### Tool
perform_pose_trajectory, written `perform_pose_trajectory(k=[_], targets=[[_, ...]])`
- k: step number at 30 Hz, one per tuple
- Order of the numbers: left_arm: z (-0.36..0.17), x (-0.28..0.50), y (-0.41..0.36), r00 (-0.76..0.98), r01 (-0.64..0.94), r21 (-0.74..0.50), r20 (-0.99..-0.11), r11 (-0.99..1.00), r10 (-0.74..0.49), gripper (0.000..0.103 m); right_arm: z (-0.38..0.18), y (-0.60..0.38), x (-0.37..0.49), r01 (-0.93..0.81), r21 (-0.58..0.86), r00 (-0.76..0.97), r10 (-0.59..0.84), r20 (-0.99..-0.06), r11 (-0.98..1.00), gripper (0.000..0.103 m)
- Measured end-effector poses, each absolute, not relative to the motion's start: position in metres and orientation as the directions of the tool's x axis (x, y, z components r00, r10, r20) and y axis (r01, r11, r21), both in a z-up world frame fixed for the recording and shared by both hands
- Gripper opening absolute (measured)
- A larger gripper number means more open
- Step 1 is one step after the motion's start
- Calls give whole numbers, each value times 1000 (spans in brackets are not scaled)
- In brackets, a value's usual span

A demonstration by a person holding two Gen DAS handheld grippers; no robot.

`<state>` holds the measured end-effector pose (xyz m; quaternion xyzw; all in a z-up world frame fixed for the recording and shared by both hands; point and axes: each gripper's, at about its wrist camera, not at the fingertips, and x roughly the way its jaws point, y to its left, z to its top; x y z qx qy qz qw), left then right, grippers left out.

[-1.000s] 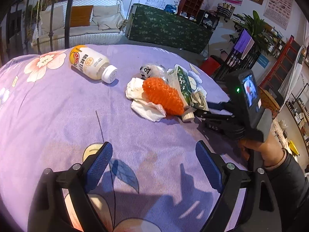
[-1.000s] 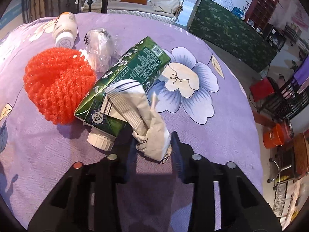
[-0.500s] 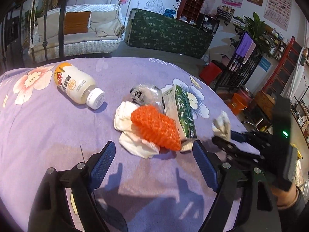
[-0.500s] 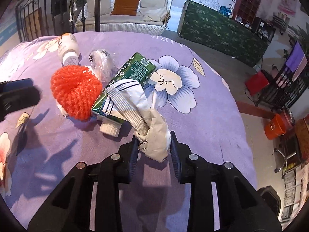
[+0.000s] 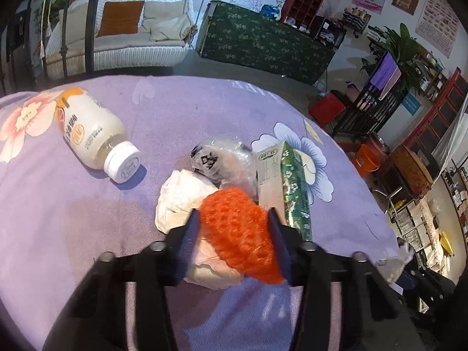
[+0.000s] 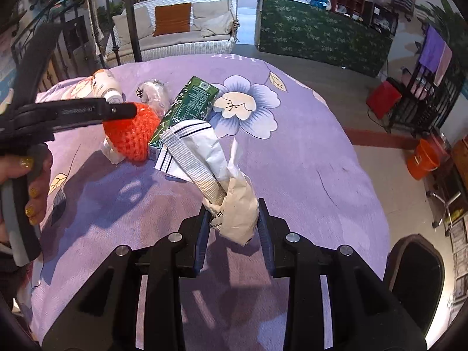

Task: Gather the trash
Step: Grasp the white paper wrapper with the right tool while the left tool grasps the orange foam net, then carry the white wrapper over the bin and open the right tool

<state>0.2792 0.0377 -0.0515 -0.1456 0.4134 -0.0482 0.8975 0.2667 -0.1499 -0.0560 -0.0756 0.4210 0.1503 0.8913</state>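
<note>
Left hand-held gripper (image 5: 234, 231): jaws just closed, pads pressing both sides of the orange mesh ball (image 5: 239, 234)
Right hand-held gripper (image 6: 232, 223): clamped on a crumpled paper wrapper (image 6: 234, 207)
Green carton (image 5: 292, 187): lay touching the ball
Bottle (image 5: 93, 137): on its side, apart, on the purple surface (image 5: 58, 204)

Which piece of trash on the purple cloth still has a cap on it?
The cream plastic bottle with the orange label, lying on its side, apart from the pile. Its white screw cap is on; the orange mesh ball, green carton and crumpled tissue show none.
</note>
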Motion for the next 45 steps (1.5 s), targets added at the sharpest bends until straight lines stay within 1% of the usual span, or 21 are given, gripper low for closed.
perform_pose_trajectory(k=[1,2,5,8,12,17,28,35,45], targets=[[-53,279,38,651,-43,-302,-731,952,-203,25,-56,-152,265,-327,-3,601,205,-772,945,31],[-52,277,39,655,-46,-305,-728,951,-202,22,-55,-154,264,-318,2,605,205,-770,948,31],[-46,267,43,675,-44,-317,-709,947,-206,18,-53,-161,260,-302,20,614,211,-760,953,31],[-37,253,46,701,-38,-326,-683,944,-208,15,-50,-166,256,-289,44,625,223,-748,956,31],[-24,228,50,726,-24,-355,-649,935,-228,15,-46,-172,244,-281,76,641,246,-727,957,31],[-10,198,38,753,13,-352,-612,936,-241,15,-40,-179,228,-270,104,658,262,-706,957,31],[-5,157,1,739,125,-376,-582,918,-339,15,-33,-208,183,-215,141,697,253,-671,966,32],[-5,140,-32,720,202,-374,-570,905,-397,15,-29,-243,147,-126,156,736,198,-648,980,31],[-5,130,-80,675,322,-373,-555,870,-487,15,-33,-306,116,29,165,754,87,-651,986,31]])
